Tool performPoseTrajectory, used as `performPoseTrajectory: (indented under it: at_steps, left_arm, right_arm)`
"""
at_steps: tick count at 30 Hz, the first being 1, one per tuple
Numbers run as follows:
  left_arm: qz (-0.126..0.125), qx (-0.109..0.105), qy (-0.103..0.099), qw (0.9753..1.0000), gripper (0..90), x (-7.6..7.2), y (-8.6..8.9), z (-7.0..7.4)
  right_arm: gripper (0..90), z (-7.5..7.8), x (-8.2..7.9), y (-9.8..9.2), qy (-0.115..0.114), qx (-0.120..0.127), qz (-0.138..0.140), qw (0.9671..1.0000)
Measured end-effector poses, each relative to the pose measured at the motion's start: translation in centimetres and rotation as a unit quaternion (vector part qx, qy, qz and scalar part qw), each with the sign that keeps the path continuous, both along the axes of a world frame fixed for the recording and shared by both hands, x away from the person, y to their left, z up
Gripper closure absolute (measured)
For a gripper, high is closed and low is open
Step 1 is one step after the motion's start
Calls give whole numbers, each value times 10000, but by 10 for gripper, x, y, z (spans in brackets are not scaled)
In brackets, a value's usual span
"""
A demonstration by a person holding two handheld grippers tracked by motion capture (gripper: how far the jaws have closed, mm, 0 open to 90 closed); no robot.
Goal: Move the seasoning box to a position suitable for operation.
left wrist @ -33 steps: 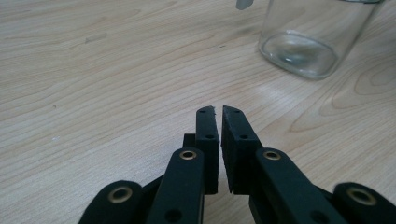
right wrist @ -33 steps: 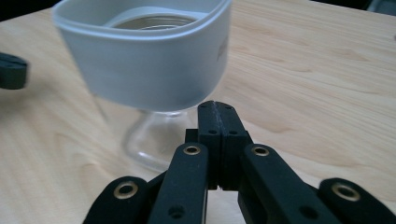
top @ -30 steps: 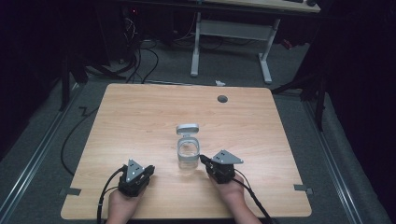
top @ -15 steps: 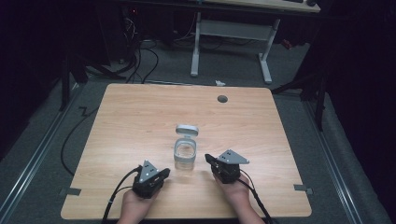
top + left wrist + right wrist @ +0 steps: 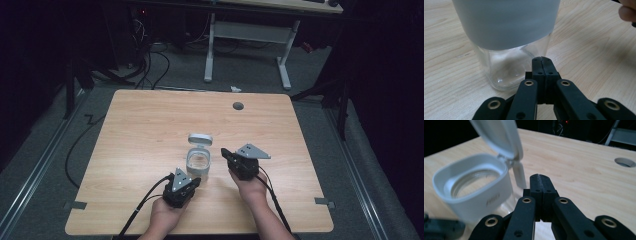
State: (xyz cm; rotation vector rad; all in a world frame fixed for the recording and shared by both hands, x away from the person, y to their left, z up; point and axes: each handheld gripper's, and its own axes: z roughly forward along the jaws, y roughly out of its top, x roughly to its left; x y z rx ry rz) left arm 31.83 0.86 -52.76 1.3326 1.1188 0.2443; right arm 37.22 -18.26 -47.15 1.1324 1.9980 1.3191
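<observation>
Meanwhile both the left gripper (image 5: 192,181) and right gripper (image 5: 226,153) flanked the open-lidded glass jar (image 5: 198,161) on the table (image 5: 135,130), jaws pressed together.

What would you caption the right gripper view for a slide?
Shut black right gripper beside a clear glass jar with a white collar and flipped-open lid on a light wooden table.

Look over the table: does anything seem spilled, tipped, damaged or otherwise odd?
Nothing stands out. The jar stands upright on the table with its hinged lid flipped open, looks empty, and nothing is spilled. Both grippers sit shut beside it, left and right.
</observation>
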Motion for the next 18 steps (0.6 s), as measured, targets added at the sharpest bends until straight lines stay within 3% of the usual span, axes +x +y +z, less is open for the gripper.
performPoseTrajectory:
  at_steps: [11,18]
  left_arm:
    - [-20,29,-21,10000,900,0,-4,-1]
    - [-34,24,0,10000,900,1,-5,-3]
  right_arm:
    - [900,21,28,14,-152,116,-4,9998]
    - [900,30,36,24,-231,189,72,9995]
